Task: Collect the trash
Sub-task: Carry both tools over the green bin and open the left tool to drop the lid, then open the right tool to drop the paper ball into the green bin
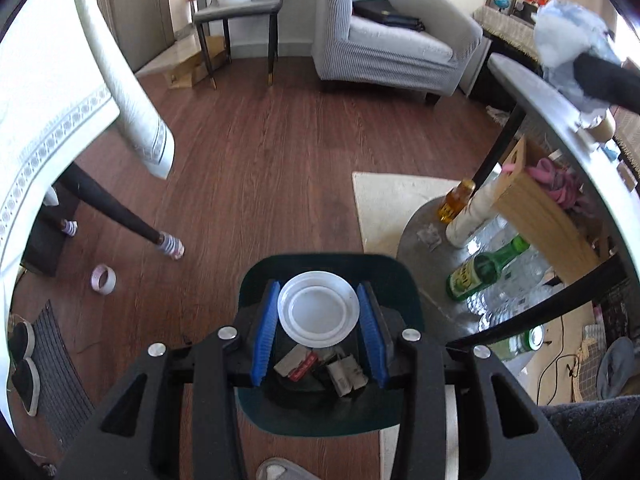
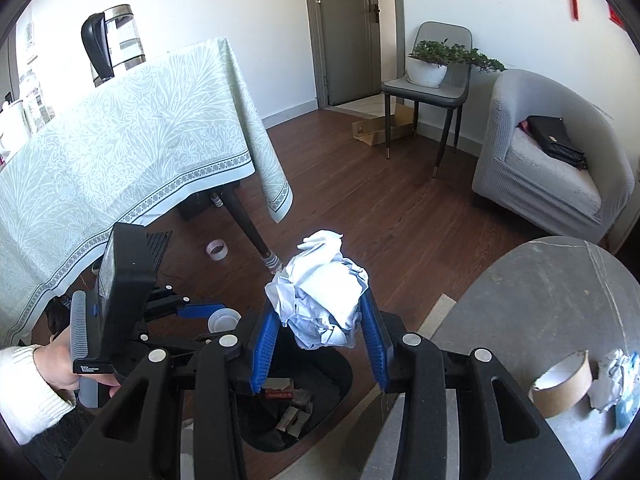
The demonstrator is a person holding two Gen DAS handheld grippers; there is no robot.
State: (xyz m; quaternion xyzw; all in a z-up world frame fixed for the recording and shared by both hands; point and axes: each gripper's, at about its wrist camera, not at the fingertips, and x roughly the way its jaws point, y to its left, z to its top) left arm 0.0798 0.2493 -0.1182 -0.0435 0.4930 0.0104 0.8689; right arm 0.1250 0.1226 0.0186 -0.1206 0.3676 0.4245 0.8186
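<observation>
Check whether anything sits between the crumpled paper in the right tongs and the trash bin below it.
Nothing visible does. The crumpled paper hangs in the right tongs directly above the bin, whose opening is uncovered, with only earlier trash inside. The left tongs hold a white lid off to the side.

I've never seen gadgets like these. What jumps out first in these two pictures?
Two blue-fingered grippers, each holding rubbish above a dark trash bin on the wooden floor. The left gripper pinches a white plastic lid right over the bin's opening, where scraps already lie. The right gripper clutches a big crumpled paper wad, with a grey round table to its right.
</observation>
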